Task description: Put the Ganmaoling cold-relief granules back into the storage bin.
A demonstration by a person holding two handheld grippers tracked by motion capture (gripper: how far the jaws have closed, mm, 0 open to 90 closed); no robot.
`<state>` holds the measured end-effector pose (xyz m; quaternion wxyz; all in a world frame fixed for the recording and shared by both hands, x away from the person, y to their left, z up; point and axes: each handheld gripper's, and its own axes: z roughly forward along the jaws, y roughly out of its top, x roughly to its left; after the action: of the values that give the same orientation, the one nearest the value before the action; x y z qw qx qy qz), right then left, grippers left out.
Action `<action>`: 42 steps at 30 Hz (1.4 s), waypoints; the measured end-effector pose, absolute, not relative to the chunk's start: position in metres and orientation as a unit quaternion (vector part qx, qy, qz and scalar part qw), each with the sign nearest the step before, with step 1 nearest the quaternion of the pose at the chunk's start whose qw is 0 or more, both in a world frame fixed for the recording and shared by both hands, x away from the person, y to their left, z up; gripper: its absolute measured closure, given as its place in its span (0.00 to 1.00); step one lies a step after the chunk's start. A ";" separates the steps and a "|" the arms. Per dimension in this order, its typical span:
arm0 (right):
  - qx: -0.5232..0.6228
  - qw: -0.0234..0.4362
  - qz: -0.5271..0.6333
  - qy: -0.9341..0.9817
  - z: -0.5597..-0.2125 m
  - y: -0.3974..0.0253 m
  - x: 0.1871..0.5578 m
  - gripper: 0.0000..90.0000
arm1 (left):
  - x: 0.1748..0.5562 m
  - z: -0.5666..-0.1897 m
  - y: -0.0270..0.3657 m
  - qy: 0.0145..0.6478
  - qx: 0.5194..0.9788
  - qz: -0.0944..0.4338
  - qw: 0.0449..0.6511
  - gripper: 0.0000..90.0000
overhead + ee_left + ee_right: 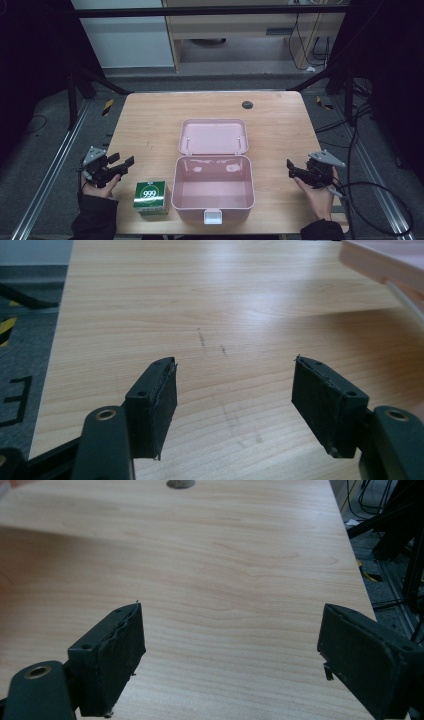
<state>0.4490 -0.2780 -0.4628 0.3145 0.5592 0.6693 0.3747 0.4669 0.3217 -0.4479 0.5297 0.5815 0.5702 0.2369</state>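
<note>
1. High view: a light wooden table seen from above, with dark floor around it. A pink box sits at the near middle of the table, open, its lid laid flat behind it and its white latch facing the near edge. The inside of the box looks bare. Just beside the box, on its left, stands a small green carton marked "999"; whether the two touch cannot be told. A small dark round fitting is set in the far part of the tabletop. The left gripper is held in the person's left hand at the table's left edge, its jaws apart and holding nothing. The right gripper is held in the right hand near the right edge, jaws also apart and empty. Both are well apart from the box.

2. Left gripper view: the two black jaws stand spread over bare wood with a few faint dark marks. A pink edge of the box lid shows at the upper right.

3. Right gripper view: the two black jaws are spread wide above bare tabletop. The round fitting lies at the far top edge, and cables on the floor beyond the table's right side.
</note>
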 end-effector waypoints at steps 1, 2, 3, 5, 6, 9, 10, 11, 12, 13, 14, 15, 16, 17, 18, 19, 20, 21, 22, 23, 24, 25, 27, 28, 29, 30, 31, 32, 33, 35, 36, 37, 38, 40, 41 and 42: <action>0.559 0.314 0.375 0.669 -0.463 -0.278 0.449 0.13 | 0.466 -0.446 0.322 0.563 0.589 0.230 0.532 0.38; 0.552 0.318 0.368 0.677 -0.464 -0.277 0.449 0.13 | 0.465 -0.442 0.321 0.552 0.599 0.217 0.538 0.38; 0.552 0.318 0.368 0.677 -0.464 -0.277 0.449 0.13 | 0.465 -0.442 0.321 0.552 0.599 0.217 0.538 0.38; 0.559 0.308 0.366 0.677 -0.464 -0.276 0.448 0.14 | 0.464 -0.436 0.322 0.536 0.613 0.194 0.547 0.38; 0.561 0.307 0.364 0.677 -0.464 -0.276 0.448 0.14 | 0.463 -0.435 0.322 0.528 0.624 0.187 0.545 0.38; 0.556 0.310 0.359 0.682 -0.465 -0.276 0.448 0.14 | 0.463 -0.434 0.319 0.517 0.637 0.183 0.541 0.38; 0.553 0.314 0.358 0.683 -0.465 -0.275 0.448 0.14 | 0.463 -0.433 0.316 0.510 0.645 0.180 0.540 0.37; 0.551 0.317 0.355 0.686 -0.465 -0.276 0.448 0.14 | 0.463 -0.433 0.316 0.510 0.645 0.180 0.540 0.37; 0.549 0.321 0.354 0.686 -0.465 -0.276 0.448 0.14 | 0.463 -0.432 0.315 0.505 0.651 0.174 0.539 0.37; 0.547 0.324 0.354 0.686 -0.465 -0.276 0.448 0.14 | 0.463 -0.429 0.314 0.496 0.661 0.167 0.538 0.37; 0.546 0.326 0.354 0.686 -0.465 -0.276 0.448 0.14 | 0.463 -0.429 0.314 0.496 0.661 0.167 0.538 0.37; 0.545 0.328 0.354 0.686 -0.465 -0.276 0.448 0.13 | 0.462 -0.425 0.312 0.486 0.671 0.159 0.537 0.37; 0.544 0.331 0.353 0.685 -0.466 -0.276 0.448 0.13 | 0.462 -0.422 0.312 0.482 0.677 0.153 0.535 0.36; 0.544 0.331 0.353 0.685 -0.466 -0.276 0.448 0.13 | 0.462 -0.422 0.312 0.482 0.677 0.153 0.535 0.35; 0.542 0.339 0.346 0.686 -0.466 -0.276 0.448 0.13 | 0.461 -0.420 0.311 0.477 0.681 0.147 0.536 0.34; 0.543 0.342 0.342 0.686 -0.466 -0.276 0.448 0.13 | 0.460 -0.414 0.309 0.468 0.688 0.135 0.538 0.34; 0.544 0.342 0.340 0.686 -0.466 -0.276 0.448 0.13 | 0.460 -0.411 0.308 0.464 0.689 0.129 0.541 0.33; 0.544 0.342 0.340 0.686 -0.466 -0.276 0.448 0.13 | 0.460 -0.411 0.308 0.464 0.689 0.129 0.541 0.33; 0.544 0.341 0.342 0.687 -0.466 -0.277 0.448 0.13 | 0.458 -0.405 0.308 0.454 0.698 0.117 0.541 0.33; 0.544 0.341 0.342 0.687 -0.466 -0.277 0.448 0.13 | 0.458 -0.405 0.308 0.454 0.698 0.117 0.541 0.32; 0.544 0.337 0.343 0.688 -0.466 -0.277 0.447 0.13 | 0.458 -0.402 0.307 0.449 0.703 0.114 0.541 0.31; 0.543 0.335 0.344 0.689 -0.466 -0.276 0.447 0.13 | 0.456 -0.397 0.304 0.440 0.709 0.108 0.540 0.31; 0.543 0.333 0.343 0.691 -0.466 -0.276 0.447 0.13 | 0.455 -0.395 0.303 0.435 0.712 0.104 0.541 0.30; 0.542 0.333 0.343 0.691 -0.466 -0.276 0.447 0.13 | 0.454 -0.393 0.302 0.430 0.717 0.100 0.539 0.29; 0.541 0.332 0.343 0.692 -0.466 -0.276 0.447 0.13 | 0.453 -0.391 0.301 0.426 0.722 0.095 0.537 0.29; 0.540 0.330 0.344 0.693 -0.466 -0.276 0.447 0.13 | 0.451 -0.389 0.298 0.418 0.730 0.088 0.534 0.28; 0.541 0.329 0.344 0.694 -0.466 -0.275 0.447 0.13 | 0.449 -0.388 0.296 0.413 0.736 0.084 0.530 0.27; 0.539 0.328 0.344 0.695 -0.466 -0.275 0.447 0.13 | 0.448 -0.388 0.293 0.410 0.740 0.081 0.528 0.26; 0.539 0.328 0.344 0.695 -0.466 -0.275 0.447 0.13 | 0.448 -0.388 0.293 0.410 0.740 0.081 0.528 0.26; 0.536 0.329 0.345 0.697 -0.466 -0.275 0.446 0.13 | 0.445 -0.388 0.289 0.405 0.744 0.076 0.527 0.25; 0.535 0.329 0.345 0.697 -0.466 -0.275 0.446 0.13 | 0.444 -0.389 0.286 0.401 0.747 0.070 0.525 0.25; 0.534 0.328 0.346 0.698 -0.466 -0.275 0.446 0.13 | 0.442 -0.389 0.284 0.397 0.753 0.065 0.521 0.24; 0.533 0.327 0.345 0.700 -0.467 -0.275 0.446 0.13 | 0.441 -0.389 0.282 0.395 0.755 0.062 0.520 0.24; 0.531 0.328 0.343 0.702 -0.467 -0.275 0.446 0.13 | 0.438 -0.389 0.280 0.392 0.760 0.054 0.516 0.24; 0.529 0.328 0.342 0.704 -0.467 -0.275 0.446 0.13 | 0.436 -0.389 0.278 0.389 0.763 0.050 0.514 0.24; 0.528 0.328 0.342 0.705 -0.467 -0.274 0.446 0.13 | 0.435 -0.390 0.277 0.387 0.764 0.049 0.513 0.23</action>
<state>0.4461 -0.2744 -0.4675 0.3285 0.5278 0.7048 0.3417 0.4349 0.2768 -0.3896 0.5130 0.7644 0.3875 0.0489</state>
